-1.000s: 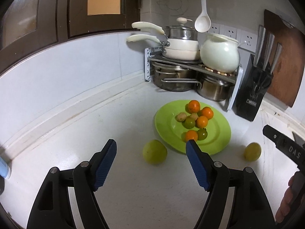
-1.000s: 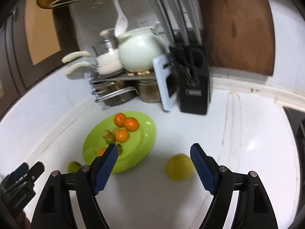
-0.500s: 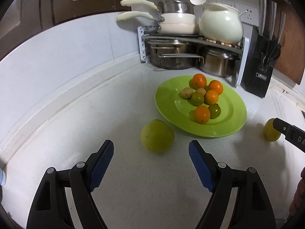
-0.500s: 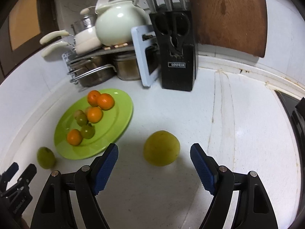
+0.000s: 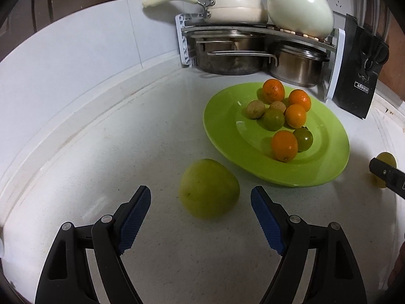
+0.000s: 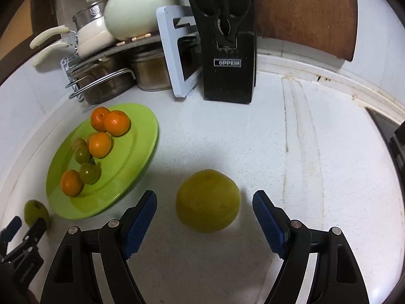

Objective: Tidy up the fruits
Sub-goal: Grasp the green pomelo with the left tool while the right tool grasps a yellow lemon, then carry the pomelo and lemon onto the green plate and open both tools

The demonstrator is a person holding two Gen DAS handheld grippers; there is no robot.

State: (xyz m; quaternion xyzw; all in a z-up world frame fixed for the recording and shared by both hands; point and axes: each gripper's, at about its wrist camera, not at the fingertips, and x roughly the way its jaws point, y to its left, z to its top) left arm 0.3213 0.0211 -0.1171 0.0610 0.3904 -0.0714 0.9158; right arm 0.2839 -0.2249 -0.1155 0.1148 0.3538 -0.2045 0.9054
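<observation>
A green plate on the white counter holds several small oranges and green fruits. A large green fruit lies on the counter just in front of my open left gripper, between its blue pads. A large yellow fruit lies right of the plate, between the pads of my open right gripper. The green fruit also shows in the right wrist view, behind the left gripper's fingers. The yellow fruit shows partly hidden in the left wrist view.
A rack with steel pots, cream pans and a white kettle stands at the back corner. A black knife block and a wooden board stand behind. A dark edge lies at far right.
Both grippers moved forward and down toward the counter. The green fruit now lies between the left pads and the yellow fruit between the right pads. Both stay open.
</observation>
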